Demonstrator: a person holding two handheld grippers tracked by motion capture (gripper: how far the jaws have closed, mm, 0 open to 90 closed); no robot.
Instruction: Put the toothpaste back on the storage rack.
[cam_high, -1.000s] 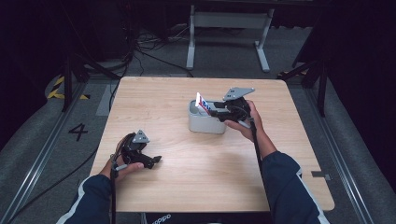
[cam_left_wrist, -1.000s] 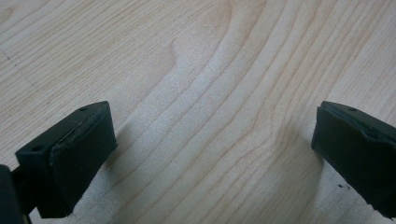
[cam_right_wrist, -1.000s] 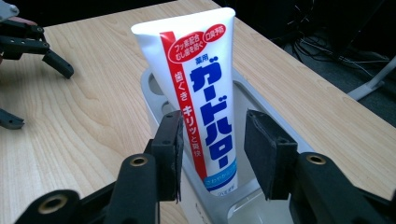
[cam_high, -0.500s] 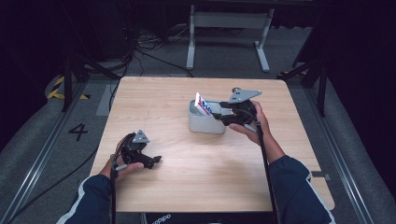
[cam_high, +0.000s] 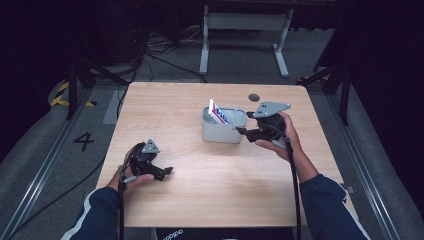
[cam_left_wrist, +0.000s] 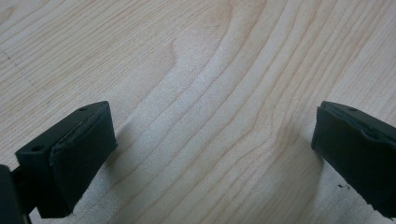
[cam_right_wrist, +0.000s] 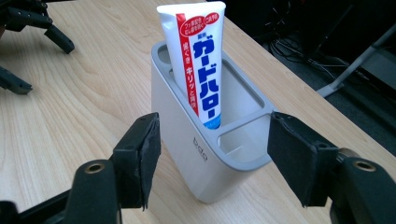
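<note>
So the main thing here is a toothpaste tube (cam_right_wrist: 198, 60), white with a red stripe and blue lettering, standing upright and leaning a bit in a grey holder (cam_right_wrist: 196, 149). The holder sits on the far-right part of the wooden table (cam_high: 210, 190). From the high view you just get a sliver of the tube (cam_high: 216, 112) poking out of the holder (cam_high: 222, 131), but the right gripper view shows way more: the holder has several compartments, the tube is in the big one, a smaller slot at the near corner has nothing in it, and there's small embossed lettering on the front wall.

The right gripper (cam_right_wrist: 212, 161) sits just beside the holder, jaws spread wide with the holder's near corner between them, not touching it as far as I can see. In the high view the right gripper (cam_high: 244, 131) is held by the right hand (cam_high: 282, 137) right next to the holder's right side, grey plate on top.

The left gripper (cam_high: 167, 172) is well apart, low on the near-left of the table in the left hand (cam_high: 131, 172). Its own view gives the left gripper (cam_left_wrist: 210, 144) with jaws released wide, bare wood grain between them. The right gripper view also catches it far off at top left.

Beyond the table, dark floor with cables (cam_high: 145, 55) and a white stand (cam_high: 240, 30).
</note>
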